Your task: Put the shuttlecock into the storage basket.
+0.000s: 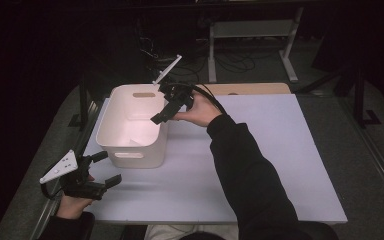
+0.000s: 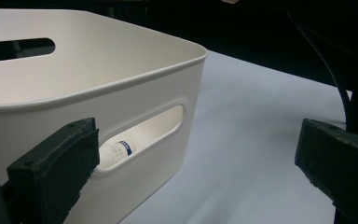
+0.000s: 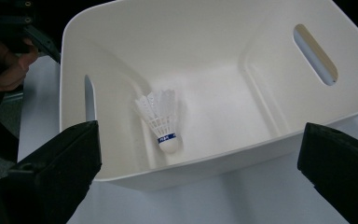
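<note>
A white plastic bin (image 1: pixel 135 156) with handle slots stands on the left part of the pale table (image 1: pixel 270 150). Inside it lies a white shuttlecock (image 3: pixel 161 119) with a blue band, cork toward the near wall. Its cork end also shows through the bin's handle slot as the shuttlecock (image 2: pixel 119 150) in the left gripper view. My right gripper (image 1: pixel 164 107) hangs over the bin's right rim, jaws wide open and empty, pointing down into the bin (image 3: pixel 205 168). My left gripper (image 1: pixel 107 168) is open and empty near the table's front left corner, facing the bin (image 2: pixel 121 88).
A wooden board (image 1: pixel 250 89) sits behind the table's far edge. A white metal frame (image 1: pixel 250 30) and cables stand on the dark floor beyond. The table's right half is bare. The left hand (image 3: pixel 4 70) shows past the bin in the right gripper view.
</note>
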The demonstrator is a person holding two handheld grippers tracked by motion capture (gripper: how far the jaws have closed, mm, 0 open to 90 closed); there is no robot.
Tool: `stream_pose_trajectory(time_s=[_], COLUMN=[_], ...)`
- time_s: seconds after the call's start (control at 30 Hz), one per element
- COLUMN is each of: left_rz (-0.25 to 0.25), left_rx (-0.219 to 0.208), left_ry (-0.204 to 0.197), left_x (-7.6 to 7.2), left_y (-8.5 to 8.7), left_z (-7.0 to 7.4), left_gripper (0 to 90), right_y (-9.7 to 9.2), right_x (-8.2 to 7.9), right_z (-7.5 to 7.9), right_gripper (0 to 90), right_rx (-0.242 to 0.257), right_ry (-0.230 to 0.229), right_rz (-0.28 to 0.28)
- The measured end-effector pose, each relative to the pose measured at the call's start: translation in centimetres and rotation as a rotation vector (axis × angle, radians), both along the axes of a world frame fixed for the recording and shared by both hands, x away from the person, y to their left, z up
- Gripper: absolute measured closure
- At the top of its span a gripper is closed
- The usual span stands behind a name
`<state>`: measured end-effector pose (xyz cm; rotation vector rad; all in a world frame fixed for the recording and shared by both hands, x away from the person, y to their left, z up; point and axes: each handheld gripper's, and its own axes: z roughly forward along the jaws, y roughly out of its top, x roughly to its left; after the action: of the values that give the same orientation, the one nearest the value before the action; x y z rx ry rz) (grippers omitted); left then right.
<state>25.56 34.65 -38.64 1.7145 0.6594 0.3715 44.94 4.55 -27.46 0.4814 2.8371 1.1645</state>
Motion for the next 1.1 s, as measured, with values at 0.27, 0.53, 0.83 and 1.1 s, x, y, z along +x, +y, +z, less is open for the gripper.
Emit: stream_pose_trajectory(time_s=[0.27, 0.53, 0.83, 1.1], left_rz=[0.000, 0.002, 0.004, 0.004], left_rx=[0.003, 0.001, -0.001, 0.000], left_ry=[0.001, 0.001, 0.001, 0.003], left_x=[0.0, 0.0, 0.1, 0.1], left_y=[0.0, 0.0, 0.0, 0.0], left_z=[0.0, 0.0, 0.0, 0.0], left_gripper=[0.0, 0.0, 0.0, 0.0], right_y=[-1.2, -2.0, -3.1, -4.5], right_x=[-0.5, -0.8, -1.2, -1.6], right_z=[0.5, 0.3, 0.2, 0.0], right_gripper=[0.0, 0.0, 0.0, 0.0], right_rx=[0.028, 0.030, 0.039, 0.057], right_ry=[-0.009, -0.009, -0.019, -0.022], right_rz=[-0.006, -0.019, -0.023, -0.043])
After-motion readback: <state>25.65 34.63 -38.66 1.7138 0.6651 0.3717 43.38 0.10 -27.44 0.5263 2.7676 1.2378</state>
